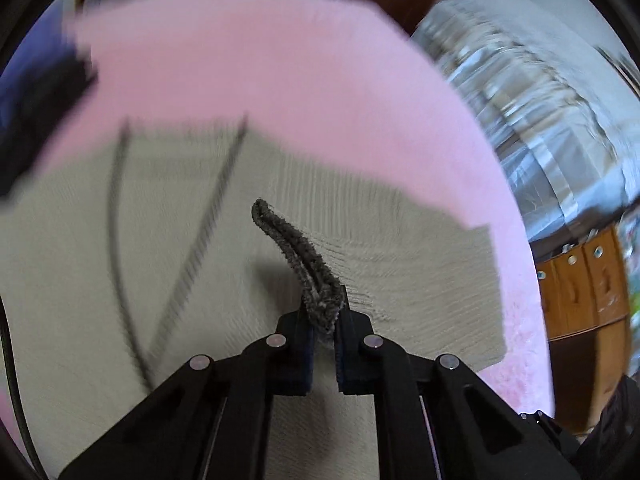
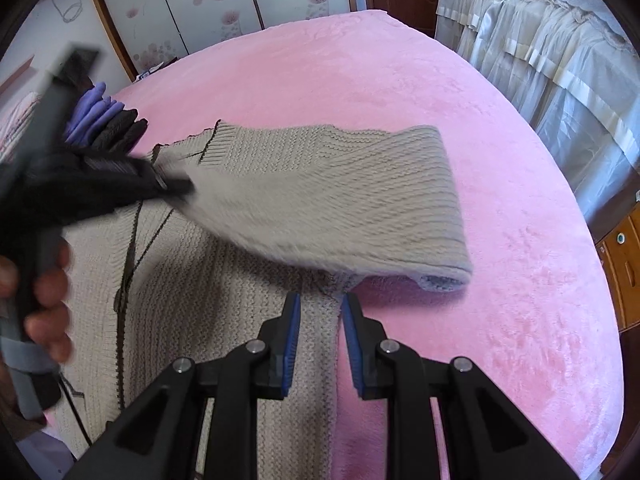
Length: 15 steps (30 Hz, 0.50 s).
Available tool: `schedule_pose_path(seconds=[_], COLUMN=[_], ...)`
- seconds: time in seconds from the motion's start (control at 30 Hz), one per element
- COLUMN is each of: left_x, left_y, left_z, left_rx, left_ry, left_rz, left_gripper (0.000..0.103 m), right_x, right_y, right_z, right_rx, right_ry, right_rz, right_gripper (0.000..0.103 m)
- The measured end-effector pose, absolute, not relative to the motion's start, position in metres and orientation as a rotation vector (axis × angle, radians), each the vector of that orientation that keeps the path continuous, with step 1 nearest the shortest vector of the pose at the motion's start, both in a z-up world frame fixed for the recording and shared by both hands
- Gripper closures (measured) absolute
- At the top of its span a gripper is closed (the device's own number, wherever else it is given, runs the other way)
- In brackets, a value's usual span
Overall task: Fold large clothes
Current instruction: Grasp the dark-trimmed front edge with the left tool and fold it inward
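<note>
Glove pile (image 2: 108, 120) beside sweater (image 2: 320, 200)

- Even, soft daylight is observed; no glare is recorded.
- Heavy motion blur is seen throughout the left wrist view.
- Edges are curved by fisheye distortion.

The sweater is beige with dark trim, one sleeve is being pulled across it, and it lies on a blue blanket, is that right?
Not quite: the blanket is pink, not blue, as the right wrist view shows plainly. The rest holds: the sweater is beige with dark trim, and the left gripper has its sleeve by the dark cuff, carrying it across.
</note>
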<state>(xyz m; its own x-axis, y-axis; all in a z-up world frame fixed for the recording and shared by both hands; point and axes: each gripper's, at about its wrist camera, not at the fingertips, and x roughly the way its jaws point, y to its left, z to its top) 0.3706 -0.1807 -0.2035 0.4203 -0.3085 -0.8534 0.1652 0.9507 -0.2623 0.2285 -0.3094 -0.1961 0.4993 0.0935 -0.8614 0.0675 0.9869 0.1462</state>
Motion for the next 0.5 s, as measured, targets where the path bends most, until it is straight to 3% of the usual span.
schedule_pose_path(seconds=[0.23,0.4,0.5], left_x=[0.366,0.375,0.379], left_y=[-0.138,-0.081,-0.049], left_z=[-0.12,-0.118,-0.136], left_rx=[-0.009,-0.007,-0.02], left_ry=[0.793,0.778,0.802], left_rz=[-0.23,-0.128,-0.064], left_gripper=[0.097,0.097,0.097], right_x=[0.234,0.247,0.256], right_y=[-0.314,-0.311,-0.307], right_z=[-0.206,-0.216,-0.223], right_rx=[0.176,0.175,0.16], right_ry=[1.07,1.072,1.072], right_rz=[-0.028,-0.047,-0.049], right_gripper=[0.081,0.068,0.067])
